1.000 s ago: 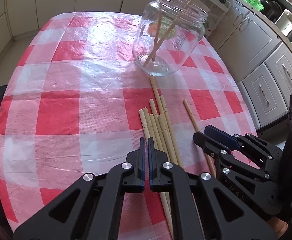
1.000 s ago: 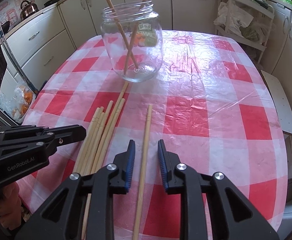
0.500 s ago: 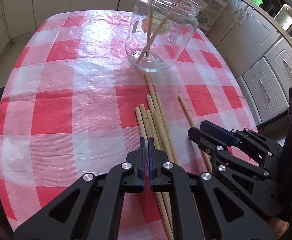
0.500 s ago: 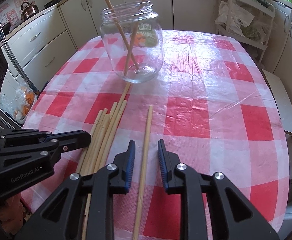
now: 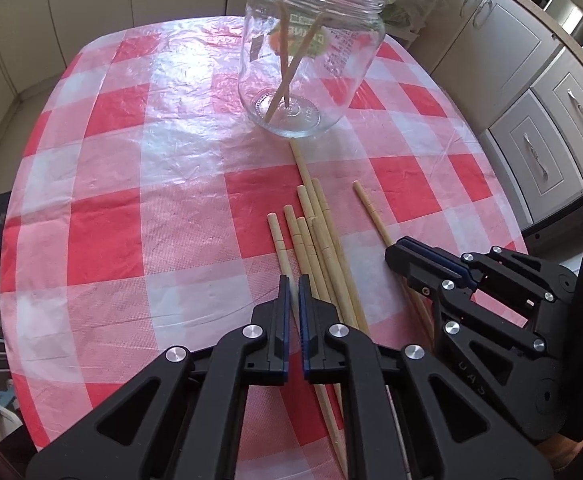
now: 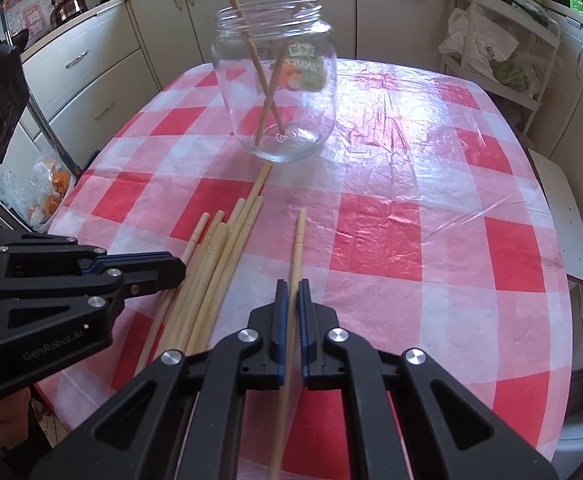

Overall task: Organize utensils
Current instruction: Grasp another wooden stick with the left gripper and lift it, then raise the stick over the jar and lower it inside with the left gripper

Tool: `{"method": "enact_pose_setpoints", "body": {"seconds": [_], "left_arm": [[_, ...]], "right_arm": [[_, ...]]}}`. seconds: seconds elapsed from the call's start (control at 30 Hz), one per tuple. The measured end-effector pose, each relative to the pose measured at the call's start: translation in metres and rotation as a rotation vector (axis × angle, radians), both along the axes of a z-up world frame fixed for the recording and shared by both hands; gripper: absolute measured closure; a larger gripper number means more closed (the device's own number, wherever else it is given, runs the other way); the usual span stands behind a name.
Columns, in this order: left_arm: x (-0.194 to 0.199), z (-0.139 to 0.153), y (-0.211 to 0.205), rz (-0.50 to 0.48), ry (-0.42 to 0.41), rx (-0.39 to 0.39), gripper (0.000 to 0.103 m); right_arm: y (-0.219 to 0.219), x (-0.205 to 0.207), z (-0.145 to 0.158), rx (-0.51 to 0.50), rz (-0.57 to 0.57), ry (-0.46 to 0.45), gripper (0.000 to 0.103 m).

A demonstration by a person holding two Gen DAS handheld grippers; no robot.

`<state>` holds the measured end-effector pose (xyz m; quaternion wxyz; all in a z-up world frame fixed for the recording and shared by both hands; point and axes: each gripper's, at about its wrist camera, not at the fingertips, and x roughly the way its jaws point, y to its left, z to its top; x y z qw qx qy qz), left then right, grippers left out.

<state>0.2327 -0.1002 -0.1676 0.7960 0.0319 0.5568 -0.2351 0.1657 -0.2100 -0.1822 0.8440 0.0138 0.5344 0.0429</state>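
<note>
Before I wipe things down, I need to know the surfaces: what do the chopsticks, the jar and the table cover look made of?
Chopsticks: pale, matte sticks, likely bamboo or wood, with grooved rings near one end.
Jar: clear glass by its look, with a threaded mouth and glossy reflections; a printed label shows through.
Table cover: red-and-white check under a shiny, wrinkled film, probably plastic.

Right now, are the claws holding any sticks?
Yes. The right gripper pinches the lone chopstick around its middle; the left gripper pinches one chopstick from the bundle.
</note>
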Motion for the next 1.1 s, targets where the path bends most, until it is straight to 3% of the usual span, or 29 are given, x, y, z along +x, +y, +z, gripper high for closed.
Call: {"method": "enact_pose_setpoints", "body": {"seconds": [0.23,0.37,0.53,0.7,0.87,0.97,1.1], "left_arm": [[-0.004,0.025,0.021,0.068,-0.120,-0.038,0.103],[-0.005,0.058,0.039,0.121,-0.239,-0.113,0.103],[-0.003,0.100,0.054,0.171,-0.395,-0.237,0.103],[0.005,0.099,0.052,0.139,-0.316,-0.224,0.103],[-0.002,0.102,0.055,0.160,-0.377,-0.293,0.103],[0.008,0.093,0.037,0.086,-0.281,-0.220,0.103],[-0.004,0.053,0.015,0.013,-0.142,-0.079,0.102]], "right_arm": [[-0.024,-0.006,0.015,0.145,-0.103,-0.083,0.098],[-0.036,-0.012,0.042,0.257,-0.147,-0.234,0.098],[-0.040,-0.014,0.079,0.325,-0.170,-0.417,0.098],[-0.042,-0.011,0.100,0.357,-0.173,-0.494,0.098],[-0.048,-0.014,0.109,0.356,-0.176,-0.543,0.098],[-0.051,-0.012,0.114,0.359,-0.183,-0.554,0.098],[-0.051,-0.014,0.110,0.357,-0.181,-0.553,0.098]]}}
